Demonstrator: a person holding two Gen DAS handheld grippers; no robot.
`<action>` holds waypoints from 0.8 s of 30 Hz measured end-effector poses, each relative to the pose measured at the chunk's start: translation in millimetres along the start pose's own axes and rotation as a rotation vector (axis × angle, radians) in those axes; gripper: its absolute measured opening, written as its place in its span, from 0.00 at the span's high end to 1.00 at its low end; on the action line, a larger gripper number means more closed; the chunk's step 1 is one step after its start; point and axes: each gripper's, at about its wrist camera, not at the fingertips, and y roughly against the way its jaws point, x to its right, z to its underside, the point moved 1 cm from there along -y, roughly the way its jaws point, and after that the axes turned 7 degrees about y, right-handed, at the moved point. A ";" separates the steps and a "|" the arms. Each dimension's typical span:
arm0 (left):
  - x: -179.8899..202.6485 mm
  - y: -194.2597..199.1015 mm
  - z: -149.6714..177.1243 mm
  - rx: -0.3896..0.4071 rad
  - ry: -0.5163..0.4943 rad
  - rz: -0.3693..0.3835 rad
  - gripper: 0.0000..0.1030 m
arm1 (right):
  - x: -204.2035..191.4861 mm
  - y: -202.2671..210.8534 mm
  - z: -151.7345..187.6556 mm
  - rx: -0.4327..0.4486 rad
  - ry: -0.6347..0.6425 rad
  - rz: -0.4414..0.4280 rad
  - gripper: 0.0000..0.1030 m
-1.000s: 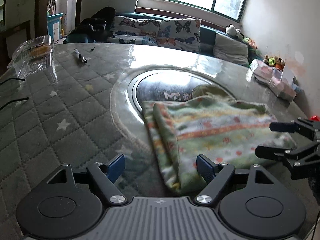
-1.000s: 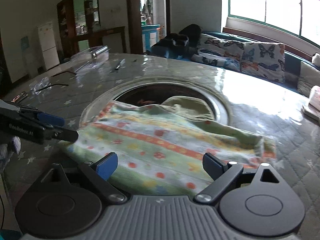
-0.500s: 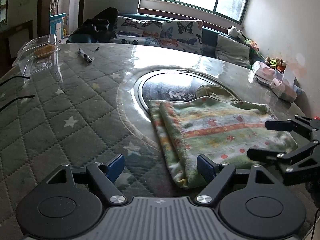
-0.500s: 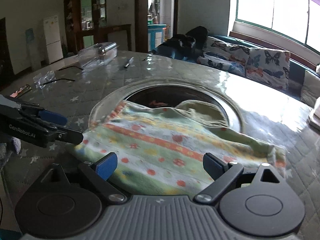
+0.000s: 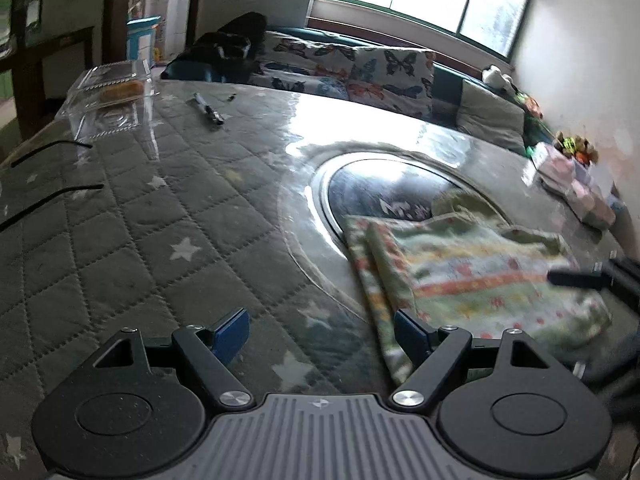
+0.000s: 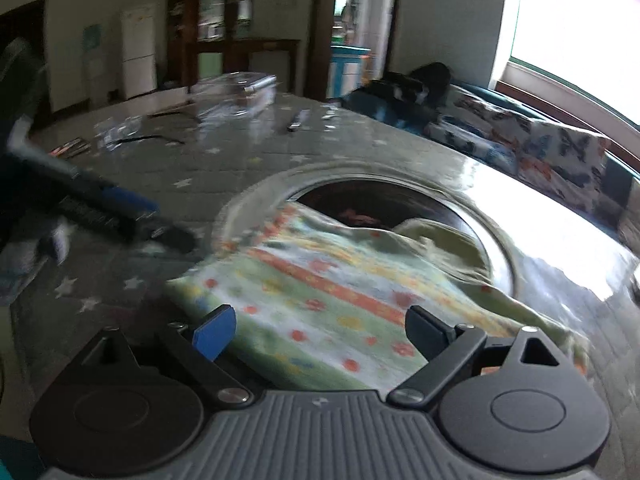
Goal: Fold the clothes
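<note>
1. The folded cloth [image 5: 472, 276] lies flat on the table [image 5: 132, 232], partly over its round glass inset [image 5: 384, 188].
2. The left gripper [image 5: 322, 330] hovers beside the cloth's near corner, jaws wide, holding nothing.
3. The right gripper [image 6: 318, 330] hangs over the cloth's edge; its jaws have just been closing a little, yet stand apart and empty.

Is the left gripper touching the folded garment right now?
Apart. The left wrist view shows the left gripper with jaws wide open over bare quilted table cover; the garment lies beyond its right finger, unpinched.
</note>
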 end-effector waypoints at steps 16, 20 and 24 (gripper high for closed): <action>-11.5 -6.9 -7.1 -0.066 0.208 0.101 0.20 | -73.4 -24.3 -19.6 -0.024 0.278 -0.127 0.54; -10.7 -11.6 -8.8 -0.090 0.271 0.149 0.20 | -69.5 -27.2 -19.6 -0.027 0.255 -0.117 0.65; -8.6 -16.3 -11.6 -0.107 0.331 0.188 0.20 | -62.1 -24.2 -21.4 -0.015 0.205 -0.127 0.79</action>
